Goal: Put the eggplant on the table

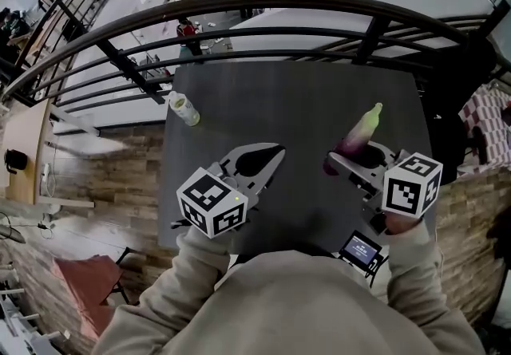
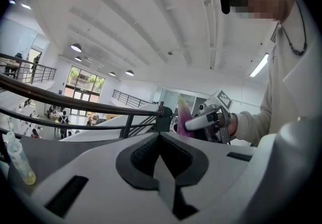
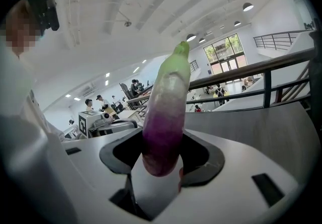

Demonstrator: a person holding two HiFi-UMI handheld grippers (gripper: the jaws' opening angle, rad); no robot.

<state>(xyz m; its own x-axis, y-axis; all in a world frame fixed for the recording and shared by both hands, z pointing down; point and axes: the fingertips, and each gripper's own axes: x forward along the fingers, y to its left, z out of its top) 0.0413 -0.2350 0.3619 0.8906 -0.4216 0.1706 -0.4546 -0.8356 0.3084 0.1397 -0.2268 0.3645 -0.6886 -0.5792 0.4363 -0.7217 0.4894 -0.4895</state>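
Note:
The eggplant (image 1: pixel 363 128), purple at the base and pale green at the tip, sticks out forward from my right gripper (image 1: pixel 351 155) over the right half of the dark table (image 1: pixel 295 98). In the right gripper view the jaws of that gripper (image 3: pixel 161 160) are shut on the purple end of the eggplant (image 3: pixel 166 117), and its green tip points up and away. My left gripper (image 1: pixel 275 151) hovers over the table's near middle, shut with nothing in it (image 2: pixel 160 142). The left gripper view also shows the eggplant (image 2: pixel 182 117) and the right gripper (image 2: pixel 209 120) off to its right.
A small bottle with a yellowish lower part (image 1: pixel 184 109) stands at the table's far left corner and shows again as a bottle (image 2: pixel 17 157) in the left gripper view. A dark curved railing (image 1: pixel 263 6) runs just past the table's far edge. A small screen device (image 1: pixel 361 250) sits near my right sleeve.

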